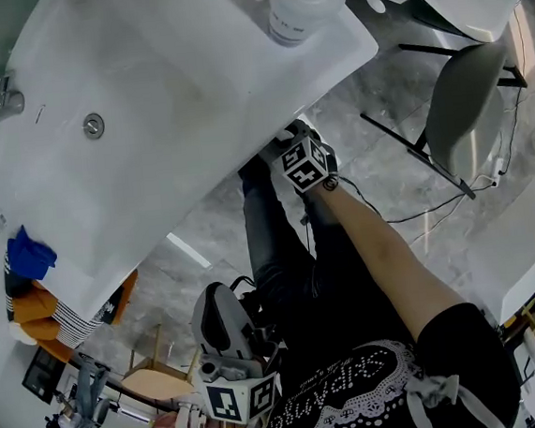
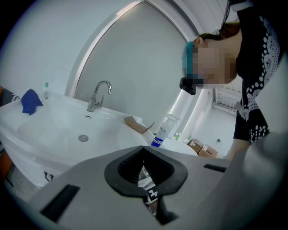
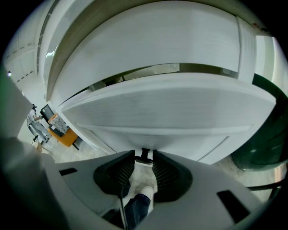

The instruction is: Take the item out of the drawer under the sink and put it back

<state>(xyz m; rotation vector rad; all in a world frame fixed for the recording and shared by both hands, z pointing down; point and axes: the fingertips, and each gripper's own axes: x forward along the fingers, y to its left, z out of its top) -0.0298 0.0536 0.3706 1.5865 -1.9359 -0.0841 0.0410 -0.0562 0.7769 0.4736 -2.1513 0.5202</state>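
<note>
Black drawer handle (image 3: 144, 157) gripped by right claw (image 3: 144, 151), unseen from above; left claw (image 2: 143, 147) closed.

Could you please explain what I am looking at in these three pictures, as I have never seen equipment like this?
There is no robot here: a person holds a two-jaw gripper in each hand. The head view comes from a camera on the person's head, looking down at a white sink with a bottle and a blue cloth on its rim. The other two cameras ride on the grippers and look along their jaws. The right gripper reaches under the sink, its jaws closed on the small dark handle of the white drawer front. The left gripper hangs lower, jaws together, holding nothing.
</note>
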